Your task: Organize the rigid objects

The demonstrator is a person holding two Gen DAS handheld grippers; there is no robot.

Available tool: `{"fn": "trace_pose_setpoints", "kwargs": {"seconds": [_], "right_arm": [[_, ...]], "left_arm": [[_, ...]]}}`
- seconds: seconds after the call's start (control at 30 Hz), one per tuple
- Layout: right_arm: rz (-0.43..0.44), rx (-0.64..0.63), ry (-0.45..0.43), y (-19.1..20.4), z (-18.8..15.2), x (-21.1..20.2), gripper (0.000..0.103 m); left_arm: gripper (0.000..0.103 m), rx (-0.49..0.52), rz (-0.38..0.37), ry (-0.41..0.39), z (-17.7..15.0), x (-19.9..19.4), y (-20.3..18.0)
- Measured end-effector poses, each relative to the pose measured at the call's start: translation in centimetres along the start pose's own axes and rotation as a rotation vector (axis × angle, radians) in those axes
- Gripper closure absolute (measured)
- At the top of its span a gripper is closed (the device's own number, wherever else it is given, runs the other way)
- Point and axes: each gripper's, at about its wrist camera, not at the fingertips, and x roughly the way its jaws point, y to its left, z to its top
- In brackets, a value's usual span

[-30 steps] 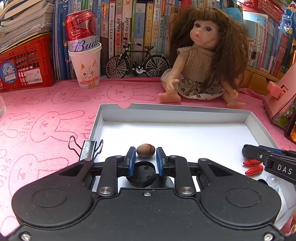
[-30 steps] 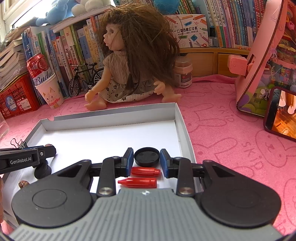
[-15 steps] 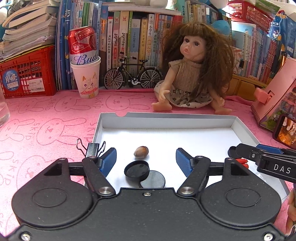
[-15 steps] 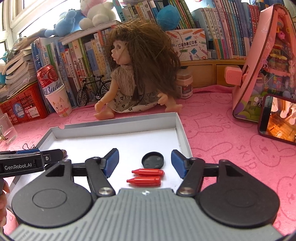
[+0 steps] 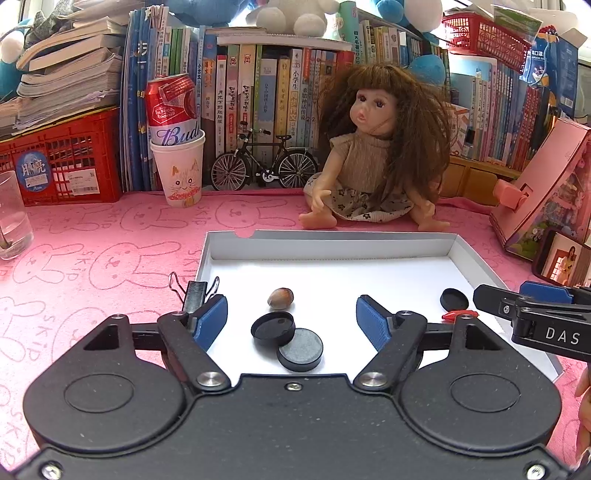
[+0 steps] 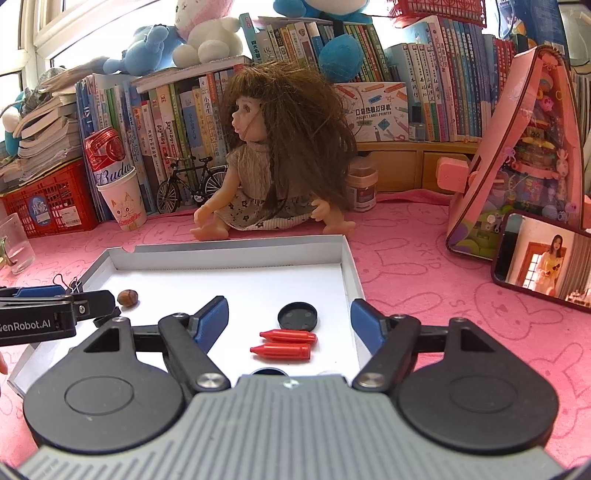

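Two grippers hang level over the near edge of the white tray [image 5: 325, 242], both with jaws spread wide and holding nothing. Left gripper [image 5: 291, 319] frames a nut [image 5: 280, 298] and two black discs [image 5: 273, 328], one leaning on the other. Right gripper [image 6: 289, 319] frames a black cap [image 6: 297, 315] and two red pieces [image 6: 288, 336] near the tray's right wall.

Setting I worked in: a home study corner, likely a child's. Noted: packed bookshelf [image 5: 280, 99], plush toys [image 6: 207, 33] on top, a long-haired doll [image 5: 376, 147], model bicycle [image 5: 264, 162], pink toy house [image 6: 524, 155], all on a pink bunny-print cloth [image 5: 110, 251].
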Motion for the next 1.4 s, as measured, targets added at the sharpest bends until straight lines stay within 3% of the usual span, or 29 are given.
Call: {"fn": "trace_pose_setpoints", "kwargs": {"seconds": [0.83,1.4], "right_arm": [[0.005,-0.069,-0.039,0.9,-1.2,-4.7,0.016],[-0.006,-0.100,-0.049,1.4,-3.7,-7.1,0.013]], "left_arm": [[0.025,0.008,-0.039,-0.073,-2.4,-6.1,-0.5],[0.024,0.001,-0.073,-0.086,-5.8,-9.0,-0.6]]}}
